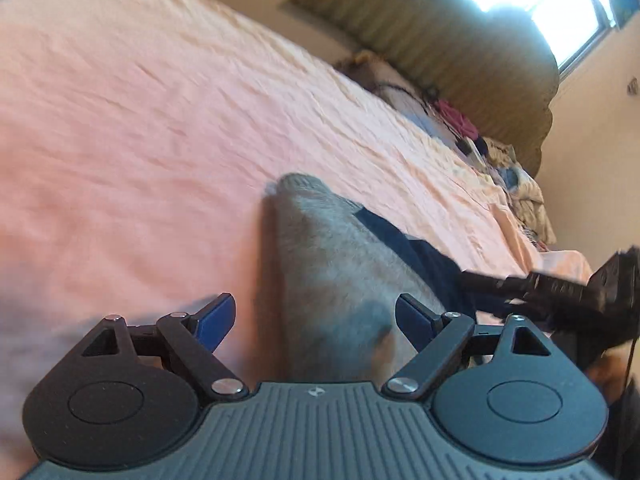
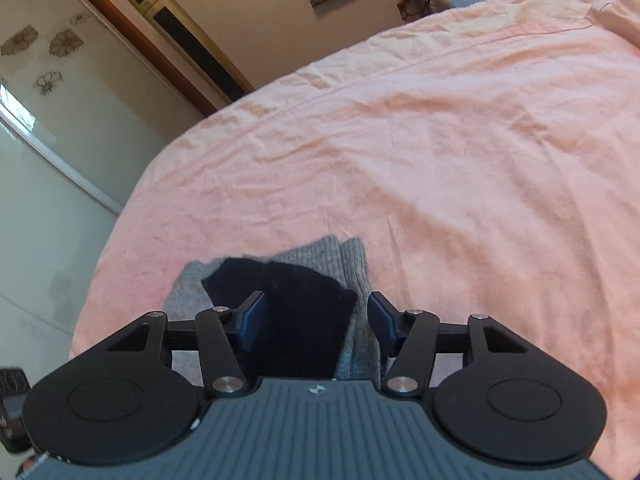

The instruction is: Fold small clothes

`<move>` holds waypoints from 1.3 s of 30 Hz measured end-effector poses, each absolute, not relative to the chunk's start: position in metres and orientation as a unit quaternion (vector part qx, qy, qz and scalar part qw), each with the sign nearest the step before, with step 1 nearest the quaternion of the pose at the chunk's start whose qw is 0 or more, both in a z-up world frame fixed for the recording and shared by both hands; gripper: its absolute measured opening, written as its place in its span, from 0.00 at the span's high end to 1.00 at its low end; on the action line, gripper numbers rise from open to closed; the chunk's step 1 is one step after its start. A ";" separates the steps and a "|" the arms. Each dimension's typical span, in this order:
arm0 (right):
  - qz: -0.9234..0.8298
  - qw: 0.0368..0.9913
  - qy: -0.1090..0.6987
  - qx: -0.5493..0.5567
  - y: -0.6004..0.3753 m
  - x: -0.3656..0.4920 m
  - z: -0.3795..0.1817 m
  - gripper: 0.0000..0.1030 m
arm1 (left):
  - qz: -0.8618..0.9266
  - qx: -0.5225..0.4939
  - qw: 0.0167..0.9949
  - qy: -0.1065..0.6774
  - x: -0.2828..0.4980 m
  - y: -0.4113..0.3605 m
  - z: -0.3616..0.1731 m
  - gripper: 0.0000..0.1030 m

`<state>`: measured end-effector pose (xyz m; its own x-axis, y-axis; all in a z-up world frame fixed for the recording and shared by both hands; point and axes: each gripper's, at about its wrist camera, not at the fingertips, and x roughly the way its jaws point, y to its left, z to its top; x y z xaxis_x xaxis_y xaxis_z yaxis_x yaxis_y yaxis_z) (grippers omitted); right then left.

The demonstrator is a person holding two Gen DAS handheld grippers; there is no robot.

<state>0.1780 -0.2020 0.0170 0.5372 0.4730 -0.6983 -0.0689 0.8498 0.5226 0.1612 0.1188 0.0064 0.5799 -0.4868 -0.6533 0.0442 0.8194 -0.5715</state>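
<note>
On the pink bed sheet (image 2: 440,152), near its edge, lie the task's things: a grey sock (image 2: 352,264) with a dark navy sock (image 2: 304,312) laid partly over it, both flat and roughly parallel. I see my right gripper (image 2: 316,316) poised low over the pair, its jaws apart; the navy sock and a strip of the grey one lie in the gap between the blue pads (image 2: 252,316), and I see no pad pressing on cloth, though contact beneath the jaws is hidden from this view. My left gripper (image 1: 316,320) hovers over the grey sock's other end (image 1: 320,240), jaws wide apart and holding nothing; that view is blurred, so fine detail there is uncertain. A black arm of the right gripper (image 1: 560,288) shows at that view's right edge, close to the navy cloth. I judge the step in hand to be taking hold of the stacked socks for a fold. To do it well, I should lower the right jaws until both layers sit between the pads, close on both together rather than the top one alone, pin or lift the far end with the left, and carry one end squarely over the other without dragging the sheet. Clutter (image 1: 460,120) by the headboard (image 1: 460,40) sits well apart.
</note>
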 end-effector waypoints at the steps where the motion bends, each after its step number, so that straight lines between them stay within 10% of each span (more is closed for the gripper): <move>1: 0.164 0.844 0.459 0.223 -0.198 0.180 0.011 0.48 | -0.152 -0.257 0.853 0.428 0.170 0.115 0.006 0.15; 3: 0.177 0.838 0.462 0.232 -0.193 0.186 0.003 0.80 | -0.136 -0.249 0.856 0.432 0.184 0.106 0.010 0.20; 5: 0.188 0.849 0.446 0.212 -0.189 0.181 0.009 0.83 | -0.143 -0.225 0.869 0.417 0.183 0.101 0.022 0.57; 10: 0.171 0.860 0.435 0.206 -0.220 0.173 -0.008 0.92 | -0.108 -0.031 0.917 0.384 0.177 0.050 0.013 0.57; 15: 0.168 0.862 0.426 0.217 -0.216 0.172 -0.009 0.87 | -0.092 0.016 0.935 0.343 0.153 0.043 0.024 0.54; 19: 0.179 0.850 0.411 0.275 -0.236 0.147 0.010 0.38 | -0.132 -0.090 0.916 0.368 0.128 0.076 0.036 0.25; 24: 0.211 0.833 0.438 0.264 -0.226 0.126 0.007 0.50 | -0.144 -0.171 0.885 0.408 0.126 0.085 0.012 0.23; 26: 0.208 0.833 0.453 0.242 -0.211 0.126 -0.002 0.70 | -0.154 -0.153 0.890 0.401 0.126 0.075 0.013 0.59; 27: 0.210 0.833 0.456 0.231 -0.205 0.126 -0.006 0.86 | -0.152 -0.144 0.894 0.396 0.124 0.070 0.020 0.61; 36: 0.190 0.863 0.430 0.185 -0.215 0.097 -0.003 0.87 | -0.143 0.010 0.926 0.349 0.097 0.037 0.027 0.58; 39: 0.177 0.859 0.434 0.204 -0.222 0.090 0.008 0.58 | -0.138 -0.030 0.921 0.364 0.082 0.054 0.041 0.45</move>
<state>0.0895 -0.2220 0.0080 0.5604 0.4818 -0.6737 -0.1275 0.8539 0.5046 0.0820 0.0537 0.0409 0.6965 -0.2753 -0.6627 0.2318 0.9603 -0.1552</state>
